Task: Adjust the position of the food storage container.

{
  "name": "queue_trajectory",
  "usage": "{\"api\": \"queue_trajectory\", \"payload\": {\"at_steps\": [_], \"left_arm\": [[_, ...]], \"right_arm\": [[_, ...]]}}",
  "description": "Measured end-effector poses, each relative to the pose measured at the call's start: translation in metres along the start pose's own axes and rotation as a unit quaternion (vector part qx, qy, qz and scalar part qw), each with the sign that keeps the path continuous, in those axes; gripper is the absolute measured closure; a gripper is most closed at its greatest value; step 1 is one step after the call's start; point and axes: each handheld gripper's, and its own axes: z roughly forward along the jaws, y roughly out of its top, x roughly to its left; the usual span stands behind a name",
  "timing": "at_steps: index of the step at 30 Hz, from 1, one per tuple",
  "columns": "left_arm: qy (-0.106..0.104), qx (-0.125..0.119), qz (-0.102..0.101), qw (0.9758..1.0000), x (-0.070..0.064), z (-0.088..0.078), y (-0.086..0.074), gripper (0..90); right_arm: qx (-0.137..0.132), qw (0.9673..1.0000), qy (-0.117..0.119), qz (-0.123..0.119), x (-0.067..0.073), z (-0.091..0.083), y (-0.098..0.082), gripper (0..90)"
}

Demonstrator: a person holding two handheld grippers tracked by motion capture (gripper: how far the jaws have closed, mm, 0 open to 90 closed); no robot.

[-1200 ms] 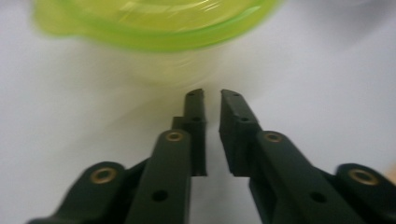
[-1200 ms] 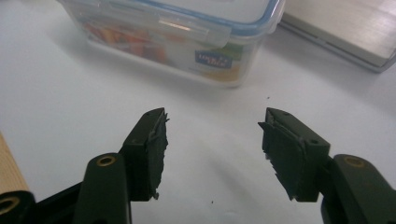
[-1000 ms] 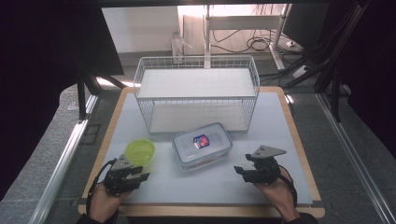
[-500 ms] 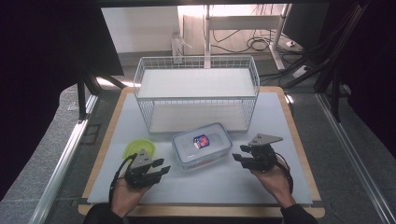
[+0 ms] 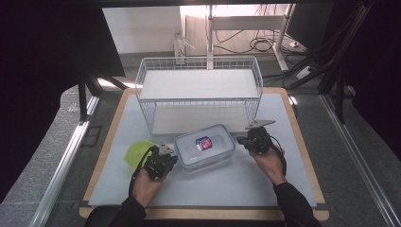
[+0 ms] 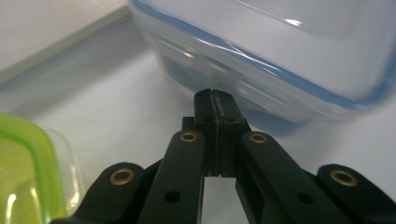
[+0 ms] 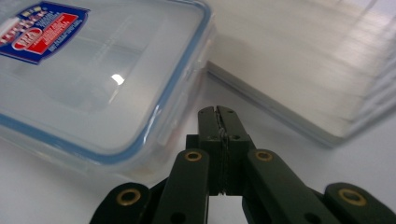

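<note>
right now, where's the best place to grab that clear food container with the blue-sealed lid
Probably by its two short ends, one from each side. The clear food container lies flat with its lid on, too wide for one pair of jaws. The left hand-held gripper and right hand-held gripper already flank those ends, jaws shut, so pressing inward on the end walls looks best.

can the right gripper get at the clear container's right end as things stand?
Probably yes. The right gripper, jaws shut with nothing between them, sits just off the right end of the clear container, with bare mat between. The wire rack stands behind, out of the way.
</note>
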Motion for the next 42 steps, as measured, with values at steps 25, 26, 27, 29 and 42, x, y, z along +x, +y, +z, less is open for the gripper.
{"api": "queue_trajectory", "payload": {"at_steps": [25,26,27,29,42], "left_arm": [[-0.042,0.006,0.005,0.9991,-0.012,0.009,0.010,90.0],[-0.046,0.006,0.007,0.9989,-0.014,0.008,0.010,90.0],[-0.049,0.008,0.008,0.9988,-0.017,0.007,0.009,90.0],[-0.054,0.008,0.011,0.9984,-0.022,0.006,0.008,90.0],[-0.083,0.013,0.043,0.9956,-0.040,-0.007,0.000,89.9]], "right_arm": [[0.054,0.9985,0.000,-0.010,0.037,-0.038,-0.043,90.0],[0.053,0.9985,-0.001,-0.009,0.037,-0.040,-0.045,90.0],[0.053,0.9986,-0.001,-0.005,0.037,-0.042,-0.047,90.0],[0.052,0.9986,-0.004,-0.003,0.037,-0.047,-0.051,90.0],[0.047,0.9989,-0.005,-0.007,0.038,-0.066,-0.067,90.0]]}}
